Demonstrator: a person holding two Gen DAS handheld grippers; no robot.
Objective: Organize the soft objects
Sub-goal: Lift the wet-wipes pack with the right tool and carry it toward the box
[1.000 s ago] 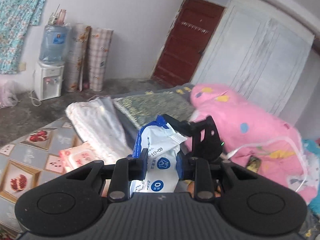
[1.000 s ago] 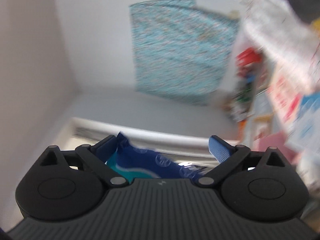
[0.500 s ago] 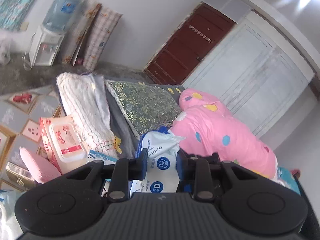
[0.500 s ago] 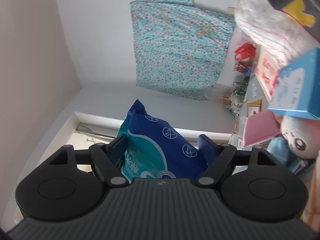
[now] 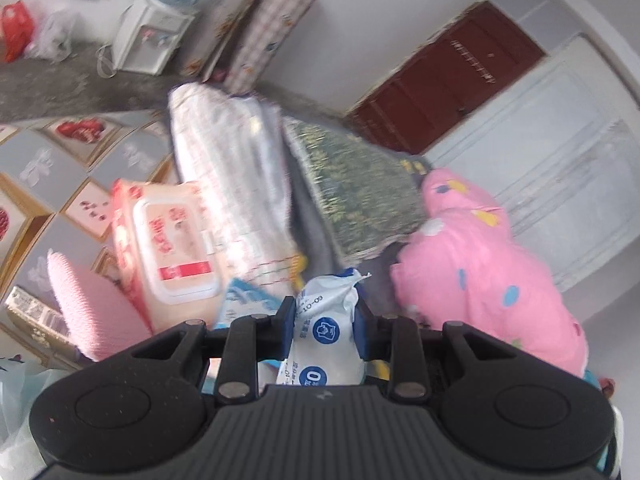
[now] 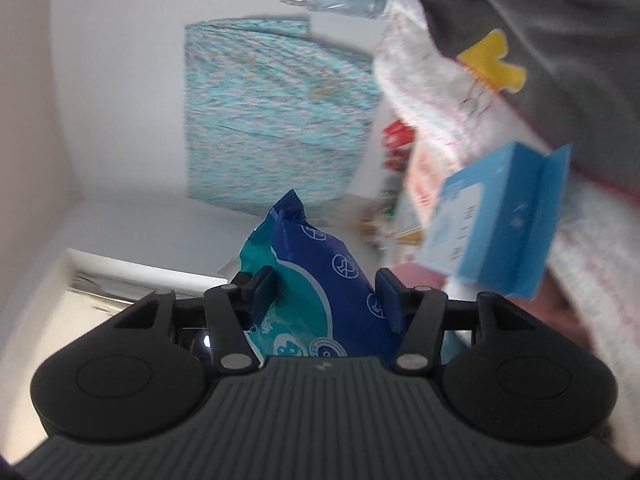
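Tilted further down than half a second ago on the left view, so more of the patterned table cover (image 5: 60,168) now visible; on the right view, jaws drawn closer on the pack. From left to right on the left view: pink knitted cloth (image 5: 92,308), pink wet-wipe pack (image 5: 168,248) with lid, white folded quilt (image 5: 228,176), green leafy pillow (image 5: 352,192), pink dotted plush (image 5: 488,276). Left gripper (image 5: 324,318) closed tight on white wipes packet (image 5: 326,328), held above the pile, near the quilt edge. On the right view: right gripper (image 6: 326,292) pressing both sides of blue-green wipes pack (image 6: 320,280), held in the air; light blue box (image 6: 496,220) near on the right, before white cloth and grey fabric (image 6: 560,40). Much motion blur.
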